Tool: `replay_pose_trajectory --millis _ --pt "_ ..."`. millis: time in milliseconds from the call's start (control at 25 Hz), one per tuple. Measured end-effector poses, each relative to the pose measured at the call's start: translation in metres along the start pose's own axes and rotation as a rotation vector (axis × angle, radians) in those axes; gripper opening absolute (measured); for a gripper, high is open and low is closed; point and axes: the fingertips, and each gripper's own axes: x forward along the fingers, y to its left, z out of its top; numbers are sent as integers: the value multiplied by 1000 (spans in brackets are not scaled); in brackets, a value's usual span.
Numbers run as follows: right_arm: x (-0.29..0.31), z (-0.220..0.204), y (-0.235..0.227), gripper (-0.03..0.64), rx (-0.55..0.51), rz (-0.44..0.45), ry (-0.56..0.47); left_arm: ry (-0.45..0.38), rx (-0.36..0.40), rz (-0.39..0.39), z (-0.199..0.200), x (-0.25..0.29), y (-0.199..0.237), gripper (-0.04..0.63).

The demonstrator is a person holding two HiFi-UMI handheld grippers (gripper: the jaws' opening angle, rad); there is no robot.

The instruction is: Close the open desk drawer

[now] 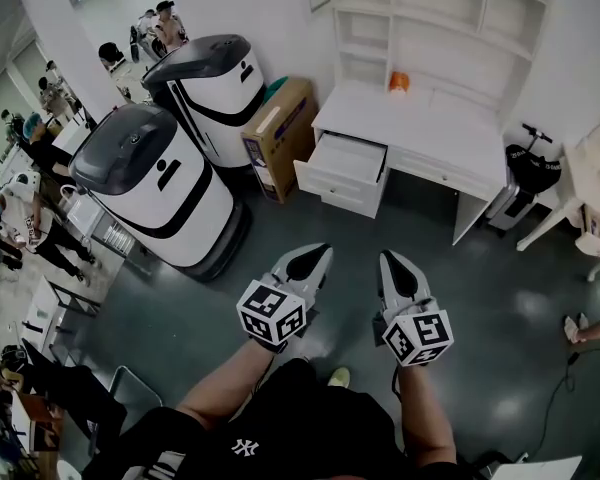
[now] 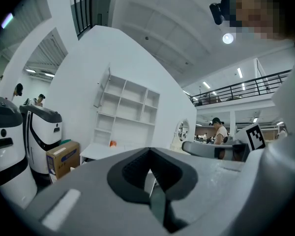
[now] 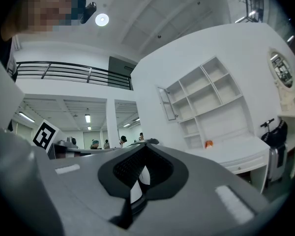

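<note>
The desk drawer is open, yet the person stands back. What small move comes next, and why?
Probably a step toward the desk, bringing the left gripper to the drawer front. The drawer juts out, while that gripper and the right gripper hang shut, empty, far from it.

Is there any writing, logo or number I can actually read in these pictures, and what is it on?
"NY": white interlocked letters on the person's black shirt.
Blue printed band on the brown cardboard box: too small to read.
Black-and-white square markers on the cubes of the left gripper and right gripper: patterns, not letters.
Nothing else is readable.
</note>
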Motion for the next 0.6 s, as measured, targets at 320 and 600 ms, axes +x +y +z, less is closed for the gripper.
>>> replay_pose_trajectory --millis 320,600 --pt "18 -5 -18 14 4 3 8 14 -2 23 -10 22 19 0" --pt "74 -18 -39 15 5 0 45 32 -41 45 -23 55 73 0"
